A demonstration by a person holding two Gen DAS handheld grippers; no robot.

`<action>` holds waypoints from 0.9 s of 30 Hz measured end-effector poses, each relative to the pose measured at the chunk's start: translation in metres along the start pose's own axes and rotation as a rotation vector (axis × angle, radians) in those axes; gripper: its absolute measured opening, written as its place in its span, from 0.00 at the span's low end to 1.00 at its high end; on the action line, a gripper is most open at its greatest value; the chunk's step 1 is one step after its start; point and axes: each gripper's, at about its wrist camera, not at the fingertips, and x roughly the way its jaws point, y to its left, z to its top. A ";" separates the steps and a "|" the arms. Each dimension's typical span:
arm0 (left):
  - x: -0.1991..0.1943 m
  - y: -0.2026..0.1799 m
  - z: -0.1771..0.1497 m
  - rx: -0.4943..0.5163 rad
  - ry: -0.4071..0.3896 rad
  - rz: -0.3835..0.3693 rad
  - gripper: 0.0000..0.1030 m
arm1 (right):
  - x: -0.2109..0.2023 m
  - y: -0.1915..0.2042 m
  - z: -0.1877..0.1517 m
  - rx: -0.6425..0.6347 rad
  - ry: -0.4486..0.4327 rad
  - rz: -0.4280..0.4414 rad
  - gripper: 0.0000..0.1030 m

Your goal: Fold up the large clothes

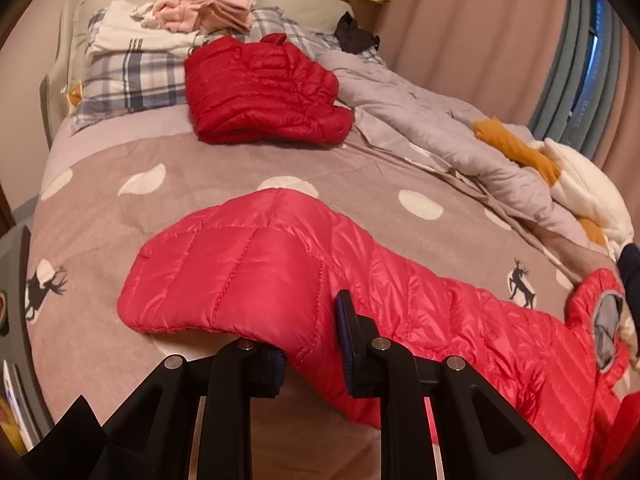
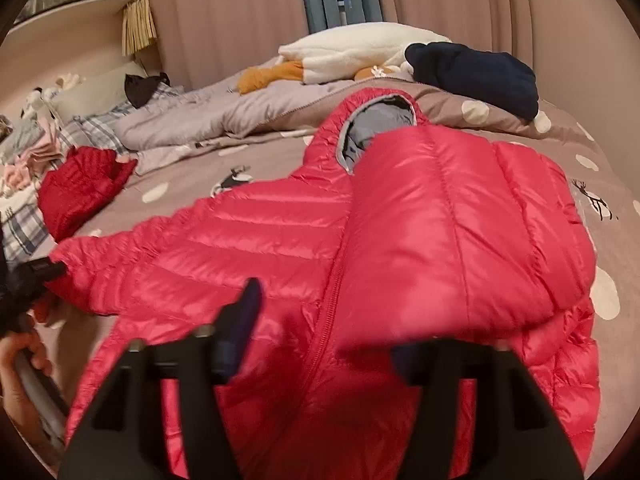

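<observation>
1. Lower left of the right wrist view: a bare hand (image 2: 24, 354) grips a handle, and its left gripper (image 2: 50, 270) shows as a dark tip at the cuff of a sleeve.
2. In the left wrist view, that left gripper (image 1: 312, 344) sits at bottom centre, its jaws pressed together on the edge of the sleeve (image 1: 240, 276), which lies stretched toward the left of the frame.
3. The task's thing, a bright red puffer jacket (image 2: 280, 248), lies front-up across a brown bedspread (image 2: 180, 168) with white spots and deer, filling the middle of the right wrist view.
4. Right of centre, the other sleeve (image 2: 452, 220) is already laid over the jacket's chest, its end just short of the zip.
5. Bottom centre of the right wrist view: the right gripper (image 2: 324, 344) stands spread wide over the jacket, nothing pinched; the picture is blurred here.
6. Upper left of the left wrist view: a darker red jacket (image 1: 264, 92) lies folded, well apart.
7. Judged step: one sleeve is folded in and let go; the pinched sleeve is next.
8. The next move likely calls for carrying that cuff across the chest, laying it flat, then letting go.
</observation>
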 end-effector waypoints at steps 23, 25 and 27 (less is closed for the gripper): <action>0.011 0.004 -0.005 0.015 0.031 0.037 0.18 | -0.028 -0.102 0.028 0.290 -0.102 -0.282 0.88; 0.015 0.003 -0.005 0.022 0.034 0.059 0.18 | -0.011 -0.110 0.027 0.329 -0.059 -0.282 0.73; 0.017 0.000 -0.006 0.035 0.029 0.073 0.18 | 0.010 -0.112 0.025 0.295 0.004 -0.303 0.14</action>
